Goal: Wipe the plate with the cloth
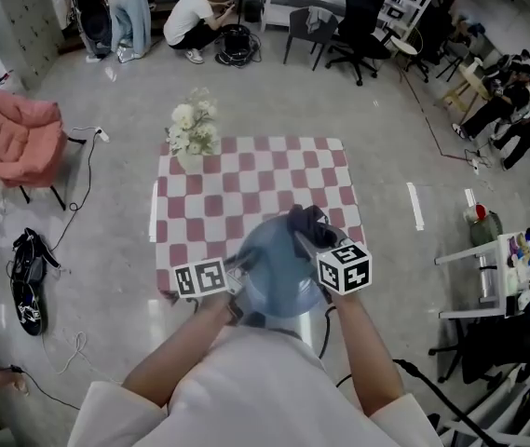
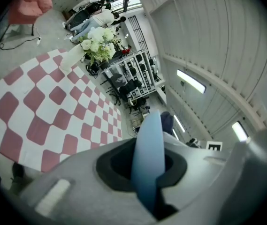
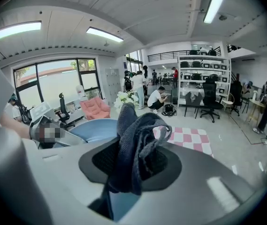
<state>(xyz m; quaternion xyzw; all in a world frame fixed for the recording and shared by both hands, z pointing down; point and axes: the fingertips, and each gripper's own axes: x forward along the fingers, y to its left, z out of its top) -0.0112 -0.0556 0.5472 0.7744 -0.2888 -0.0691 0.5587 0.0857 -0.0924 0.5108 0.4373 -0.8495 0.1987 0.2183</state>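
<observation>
1. Our left gripper [image 2: 147,182] is clamping the blue plate [image 1: 276,273] by its rim, steadying it over the checked table [image 1: 246,180] at its near edge.
2. Our right gripper [image 3: 124,168] is pinching the dark cloth [image 3: 134,137] there too, ready for wiping.

Red-and-white checked table [image 1: 274,180], white flowers [image 1: 193,128] at its far-left corner
</observation>
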